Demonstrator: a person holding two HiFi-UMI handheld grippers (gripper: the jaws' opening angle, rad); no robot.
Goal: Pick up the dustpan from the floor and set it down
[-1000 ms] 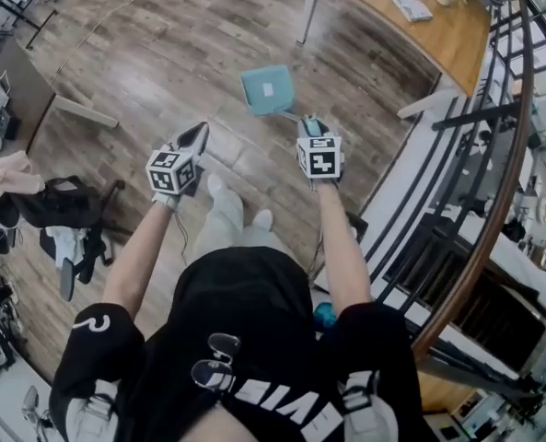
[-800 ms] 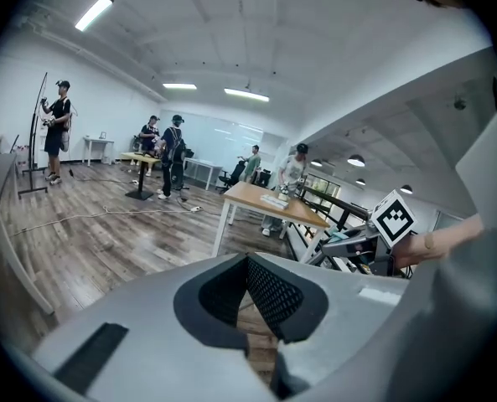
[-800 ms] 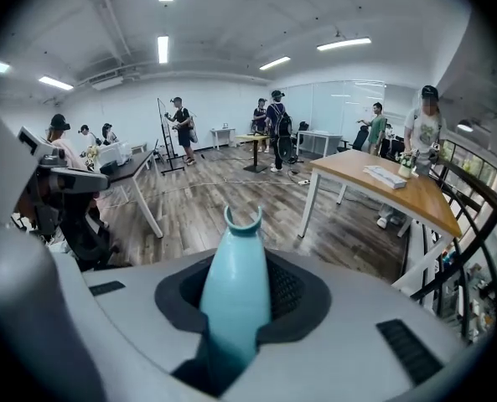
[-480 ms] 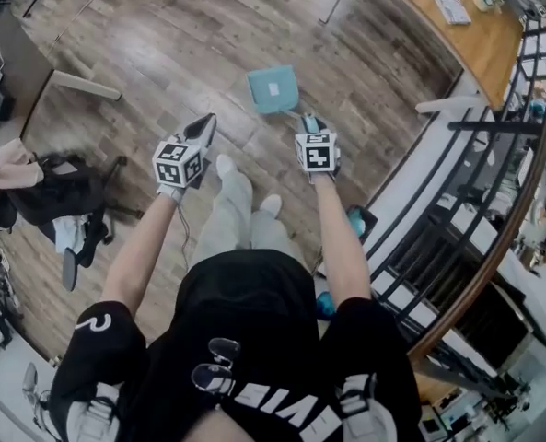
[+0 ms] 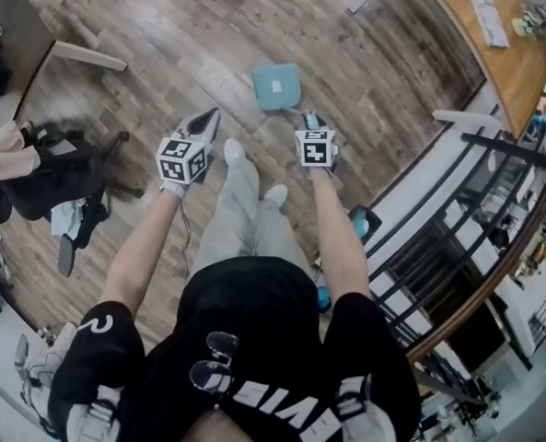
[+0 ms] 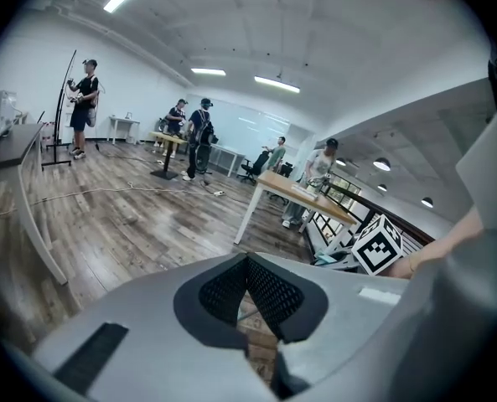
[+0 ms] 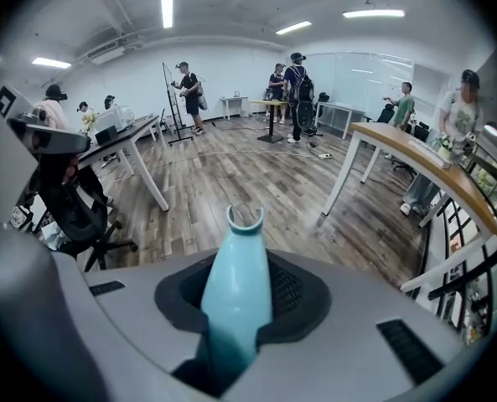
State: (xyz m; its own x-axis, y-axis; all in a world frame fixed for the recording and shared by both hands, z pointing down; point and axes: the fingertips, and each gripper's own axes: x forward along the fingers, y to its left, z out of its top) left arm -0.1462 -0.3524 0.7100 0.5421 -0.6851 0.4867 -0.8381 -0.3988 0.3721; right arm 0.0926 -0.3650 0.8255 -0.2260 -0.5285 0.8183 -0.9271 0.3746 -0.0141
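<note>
Two hand-held grippers are out in front of me. My right hand-held gripper (image 5: 307, 121) is clenched on the teal handle (image 7: 235, 283) of the dustpan (image 5: 277, 87), and the handle runs out past the pads to a notched end. In the head view the pan sits just ahead of that gripper, over the wooden floor (image 5: 162, 44); I cannot tell whether it touches the boards. My left hand-held gripper (image 5: 204, 123) is alongside, its pads meeting at the tips with nothing between them. Well beyond the right one stands a wooden worktop (image 5: 475, 53), and a black chair (image 5: 65, 178) is off to the left of the left one
</note>
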